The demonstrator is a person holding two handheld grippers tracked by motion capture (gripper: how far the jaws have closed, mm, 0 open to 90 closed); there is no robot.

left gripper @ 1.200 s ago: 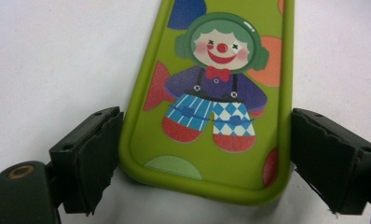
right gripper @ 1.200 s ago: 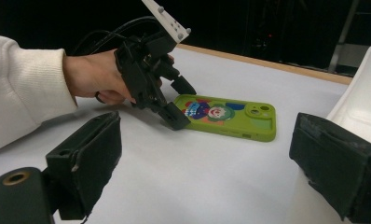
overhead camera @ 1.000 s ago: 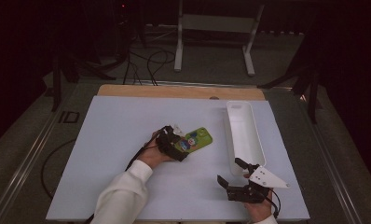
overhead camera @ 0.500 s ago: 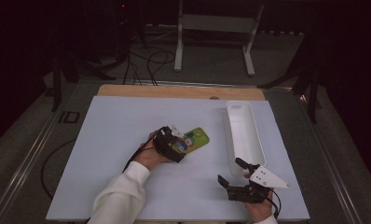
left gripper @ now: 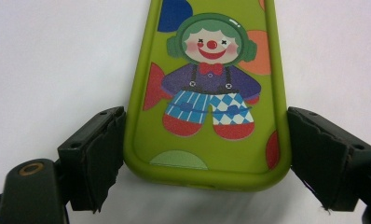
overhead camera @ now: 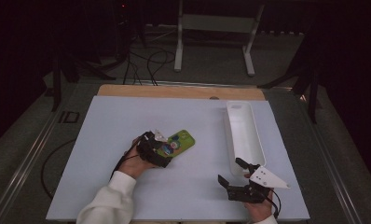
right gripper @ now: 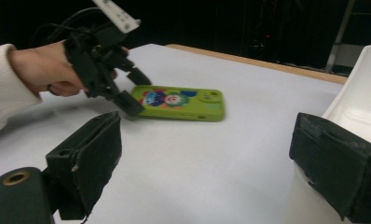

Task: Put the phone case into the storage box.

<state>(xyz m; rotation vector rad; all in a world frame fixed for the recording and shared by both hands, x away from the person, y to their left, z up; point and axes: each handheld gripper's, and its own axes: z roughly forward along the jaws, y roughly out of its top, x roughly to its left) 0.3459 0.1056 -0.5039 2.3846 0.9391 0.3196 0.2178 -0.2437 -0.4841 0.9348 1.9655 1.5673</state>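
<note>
Both claws gape: left claw [left gripper: 202,154] straddles the clown-printed phone case [left gripper: 207,88], right claw [overhead camera: 235,175] empty beside white tray [overhead camera: 243,135].

L gripper [overhead camera: 156,148] sits mid-counter, held by the L hand [overhead camera: 136,161] w/ a white sleeve [overhead camera: 106,203] coming in from the bottom; its fingers [left gripper: 92,156] are spread apart, one each side, not clamped. R gripper [overhead camera: 235,173] is low at the near right edge, fingers [right gripper: 88,161] wide apart, R hand [overhead camera: 259,210] just behind it.
</note>
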